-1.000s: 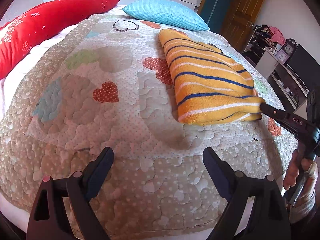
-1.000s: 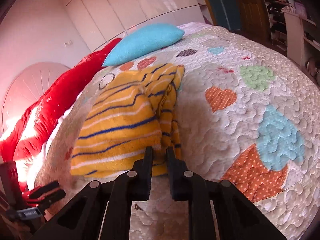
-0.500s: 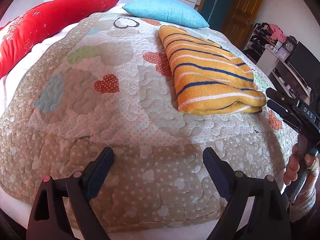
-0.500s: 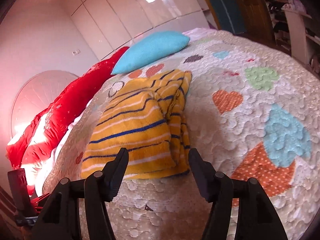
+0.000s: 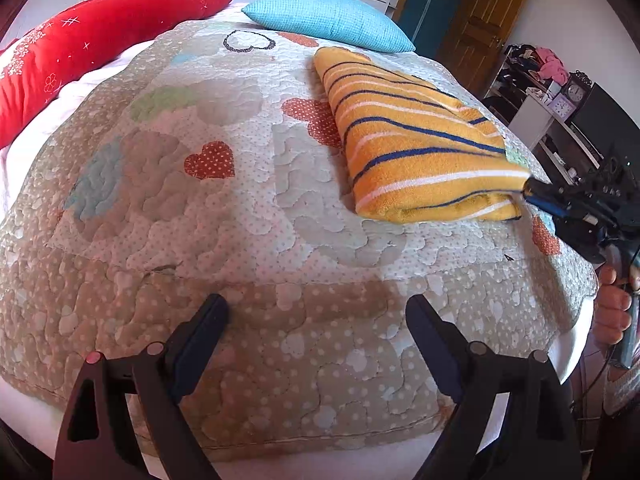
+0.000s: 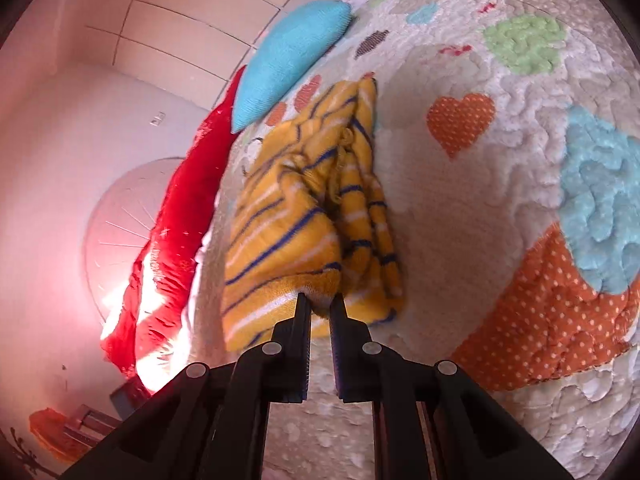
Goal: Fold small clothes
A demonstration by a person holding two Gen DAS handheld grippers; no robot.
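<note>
A folded yellow garment (image 5: 416, 148) with blue and white stripes lies on the right side of a heart-patterned quilt (image 5: 224, 216) covering the bed, its far end close to a blue pillow (image 5: 328, 20) and a long red cushion (image 5: 92, 44) lying along the bed's far left edge. The right gripper (image 6: 320, 300) is clenched on the garment's near corner: in the right wrist view its two black fingers (image 6: 302, 320) pinch a bunched fold of the yellow cloth between them, and the fabric just behind the tips rises in a rumpled ridge that hides the layers beneath. In the left wrist view the same gripper (image 5: 528, 190) shows from the side at the right edge of the picture, its tips meeting the garment's corner; it is blurred, and the hand (image 5: 612, 312) holding it is cut off by the frame, with only some fingers showing. The left gripper (image 5: 316, 320) hovers over the quilt's near border, well apart from the garment, its fingers (image 5: 204, 332) spread wide and released, holding nothing. Beyond the bed on the right, a wooden door (image 5: 484, 20) and cluttered shelves (image 5: 548, 92) with small clocks are too small and distorted to make out in detail. Whether the garment is a shirt or something else cannot be told from its folded shape.
</note>
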